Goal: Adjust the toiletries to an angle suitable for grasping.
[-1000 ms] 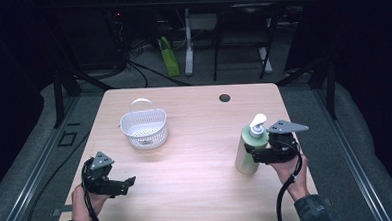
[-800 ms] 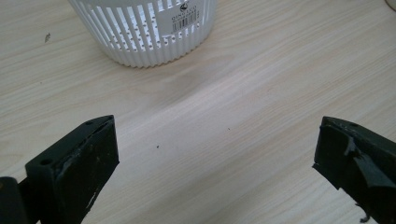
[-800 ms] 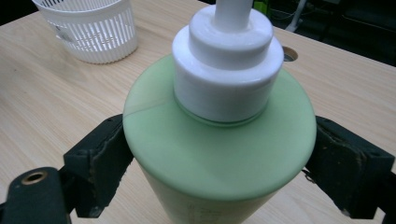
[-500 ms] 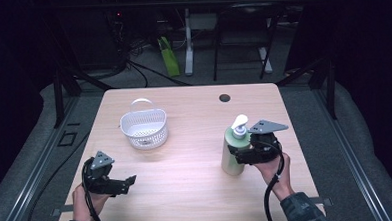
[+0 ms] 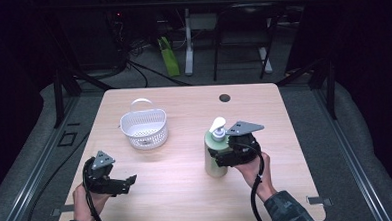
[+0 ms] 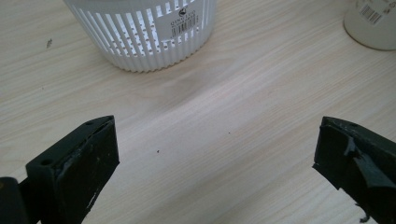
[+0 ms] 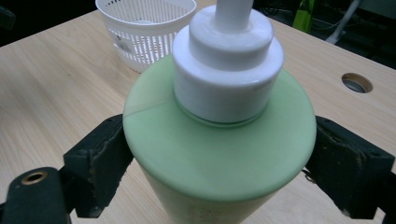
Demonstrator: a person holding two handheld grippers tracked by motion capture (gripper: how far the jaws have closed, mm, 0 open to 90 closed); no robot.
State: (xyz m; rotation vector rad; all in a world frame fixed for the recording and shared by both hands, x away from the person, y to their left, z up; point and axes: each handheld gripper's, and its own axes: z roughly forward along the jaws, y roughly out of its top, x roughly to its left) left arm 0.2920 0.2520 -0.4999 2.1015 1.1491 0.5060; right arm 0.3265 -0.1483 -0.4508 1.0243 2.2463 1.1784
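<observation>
A pale green pump bottle (image 5: 212, 159) with a white pump head stands upright right of the table's middle. My right gripper (image 5: 220, 158) is shut on it, one black jaw pressed against each side of its shoulder (image 7: 219, 154). A white slotted basket (image 5: 144, 127) with a handle sits on the table's left half, apart from both grippers. My left gripper (image 5: 127, 182) hovers near the front left edge, open, with bare wood between its jaws (image 6: 215, 158). The left gripper view has the basket (image 6: 144, 32) ahead and the bottle's base (image 6: 373, 23) at the top right.
The wooden table (image 5: 187, 191) has a round cable hole (image 5: 225, 97) near its far edge. Dark floor, cables and desk legs lie beyond the table. Bare wood stretches between the basket and the bottle.
My right gripper has carried the bottle leftward, from near the right edge toward the table's middle. The left gripper and the basket have stayed put.
</observation>
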